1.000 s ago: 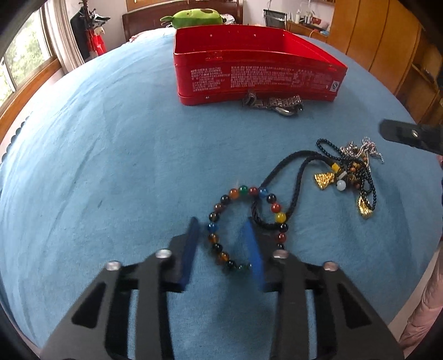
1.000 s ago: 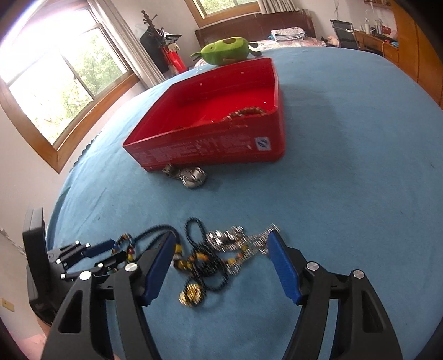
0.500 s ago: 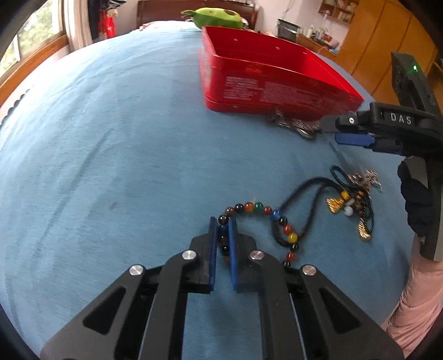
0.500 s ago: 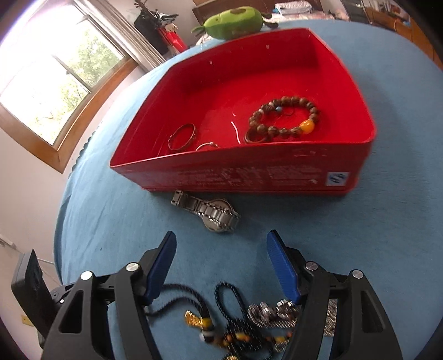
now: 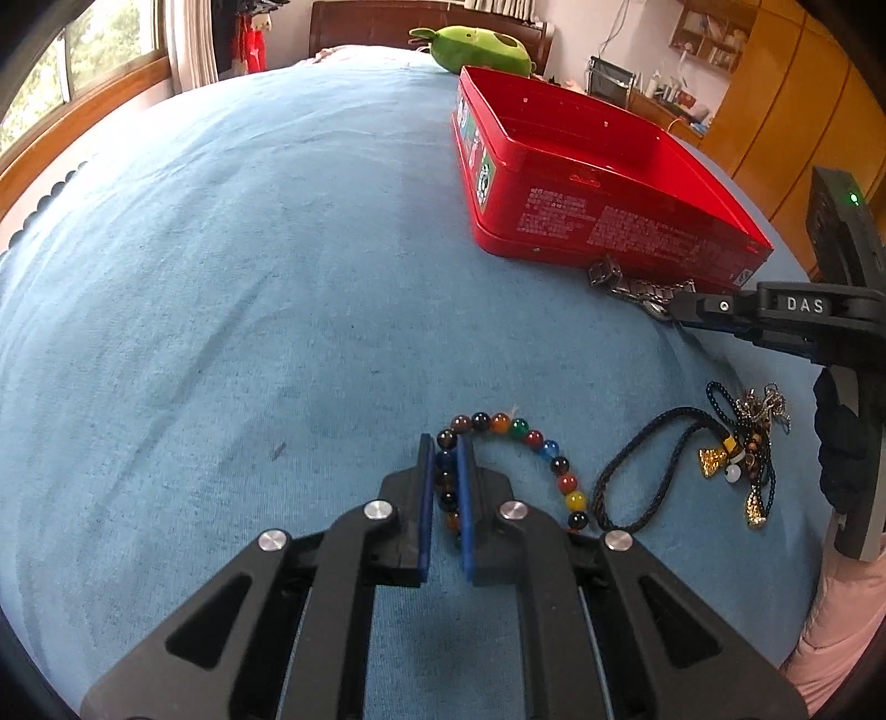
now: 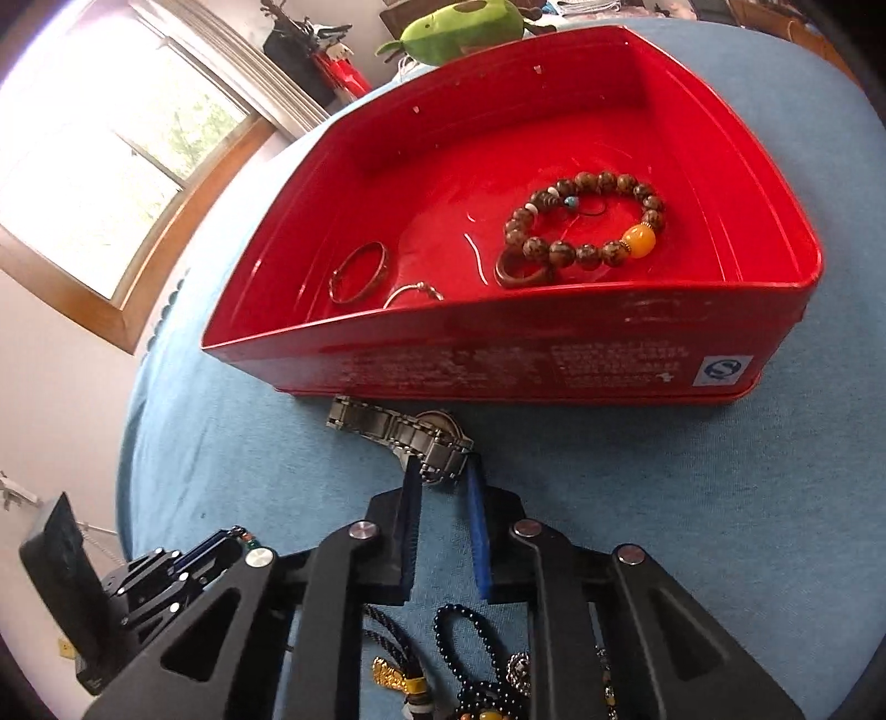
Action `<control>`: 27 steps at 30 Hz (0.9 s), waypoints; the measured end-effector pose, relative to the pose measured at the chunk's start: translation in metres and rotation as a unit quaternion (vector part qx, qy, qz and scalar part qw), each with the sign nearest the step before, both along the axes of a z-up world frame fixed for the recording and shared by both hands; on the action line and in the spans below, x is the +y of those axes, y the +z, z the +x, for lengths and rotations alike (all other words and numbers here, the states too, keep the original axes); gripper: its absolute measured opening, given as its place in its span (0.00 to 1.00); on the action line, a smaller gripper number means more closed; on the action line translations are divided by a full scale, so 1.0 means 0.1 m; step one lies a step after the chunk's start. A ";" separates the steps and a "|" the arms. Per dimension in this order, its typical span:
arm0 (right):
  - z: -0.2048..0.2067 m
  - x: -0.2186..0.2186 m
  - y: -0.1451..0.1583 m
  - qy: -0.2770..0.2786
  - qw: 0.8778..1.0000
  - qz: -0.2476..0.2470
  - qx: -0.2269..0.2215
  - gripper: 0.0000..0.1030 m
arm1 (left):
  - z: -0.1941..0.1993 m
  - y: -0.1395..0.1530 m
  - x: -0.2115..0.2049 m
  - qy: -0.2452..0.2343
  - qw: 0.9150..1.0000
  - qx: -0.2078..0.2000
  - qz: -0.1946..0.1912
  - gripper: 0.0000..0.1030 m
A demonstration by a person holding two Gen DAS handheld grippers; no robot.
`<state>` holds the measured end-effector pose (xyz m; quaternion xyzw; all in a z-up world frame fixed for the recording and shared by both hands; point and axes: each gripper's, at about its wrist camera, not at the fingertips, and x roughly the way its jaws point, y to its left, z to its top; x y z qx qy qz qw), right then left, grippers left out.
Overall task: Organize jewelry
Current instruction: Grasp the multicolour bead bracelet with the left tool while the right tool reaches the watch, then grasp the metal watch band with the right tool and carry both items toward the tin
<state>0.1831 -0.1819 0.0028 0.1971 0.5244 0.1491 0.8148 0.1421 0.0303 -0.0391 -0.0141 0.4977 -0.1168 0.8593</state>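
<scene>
We find the left hand-held gripper (image 5: 444,454) pinched on the near-left arc of the multicoloured bead bracelet (image 5: 545,451), which lies on the blue-covered table (image 5: 249,304). The rest of that bracelet curves away toward 2 o'clock of the pads.

The right hand-held gripper (image 6: 443,471) has just been closing, with the metal watch (image 6: 412,432) between its jaws; its pads appear to touch the watch band near the case, though the dark links make the contact hard to confirm. The watch lies just beside the near wall of the red tin (image 6: 554,360).

Inside the tin we note a brown bead bracelet (image 6: 587,219) with one amber bead at about 1 o'clock, a thin ring (image 6: 360,271) at about 10 o'clock, and a wooden ring (image 6: 520,272) touching the brown bracelet.

A tangle of black cord necklaces (image 5: 736,454) with gold charms lies at 3 o'clock of the multicoloured bracelet, apart from the tin. A green plush toy (image 5: 476,50) sits beyond the tin.
</scene>
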 end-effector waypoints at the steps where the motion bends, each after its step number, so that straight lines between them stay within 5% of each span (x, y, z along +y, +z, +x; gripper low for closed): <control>1: -0.02 -0.02 0.01 -0.001 1.000 -0.001 -0.002 0.15 | 0.00 0.01 0.01 0.001 1.000 0.000 -0.001 0.06; 12: -0.34 -0.19 0.24 -0.005 0.999 -0.014 -0.036 0.15 | -0.19 0.22 0.13 0.003 1.000 -0.025 -0.012 0.06; 19: -0.33 -0.32 0.07 -0.024 0.999 -0.022 0.000 0.15 | -0.24 0.24 0.13 -0.003 1.000 -0.024 -0.011 0.06; 27: -0.19 -0.42 -0.07 -0.032 0.999 0.033 0.019 0.31 | -0.10 0.12 0.16 0.004 1.000 -0.005 -0.008 0.06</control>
